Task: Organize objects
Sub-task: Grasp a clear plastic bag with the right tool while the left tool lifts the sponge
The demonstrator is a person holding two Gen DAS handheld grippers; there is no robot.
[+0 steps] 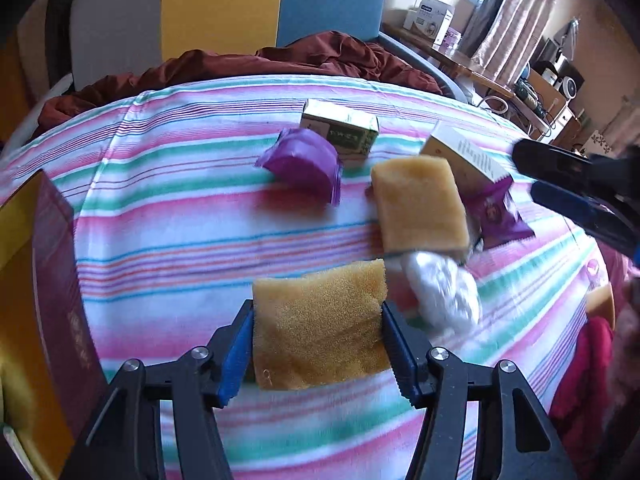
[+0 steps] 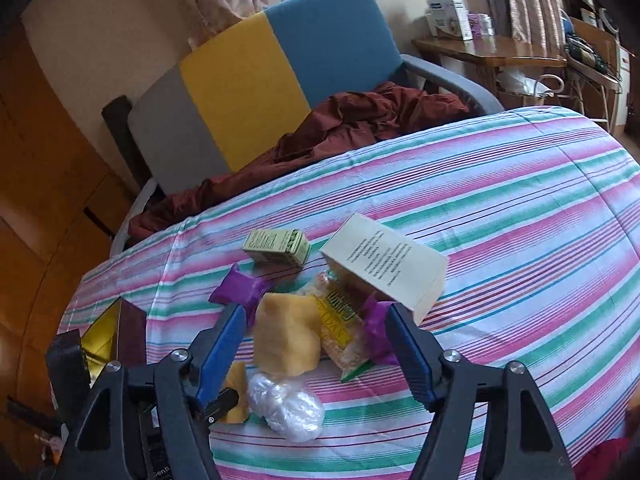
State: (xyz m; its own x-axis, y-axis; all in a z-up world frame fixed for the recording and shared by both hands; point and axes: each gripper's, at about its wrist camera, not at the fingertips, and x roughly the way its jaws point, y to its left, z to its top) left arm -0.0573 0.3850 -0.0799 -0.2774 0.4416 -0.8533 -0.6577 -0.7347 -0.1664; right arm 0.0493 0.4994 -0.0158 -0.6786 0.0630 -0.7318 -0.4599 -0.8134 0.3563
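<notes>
My left gripper (image 1: 318, 320) is shut on a yellow sponge (image 1: 320, 320) and holds it just above the striped cloth (image 1: 180, 248). A second yellow sponge (image 1: 420, 204) lies ahead of it, with a purple packet (image 1: 304, 164), a green box (image 1: 344, 130), a white box (image 1: 464, 154) and crumpled clear plastic (image 1: 440, 288) around it. My right gripper (image 2: 316, 320) is open and empty above the pile: the sponge (image 2: 286, 340), a yellow snack packet (image 2: 340, 320), the plastic (image 2: 286, 406) and the white box (image 2: 386, 258). It shows at the right edge of the left wrist view (image 1: 576, 196).
A dark red box (image 1: 56, 280) with a gold inside (image 2: 98, 338) stands at the cloth's left edge. A brown blanket (image 2: 360, 120) lies on a grey, yellow and blue chair (image 2: 240, 72) behind. A wooden desk (image 2: 492, 54) with boxes is at the far right.
</notes>
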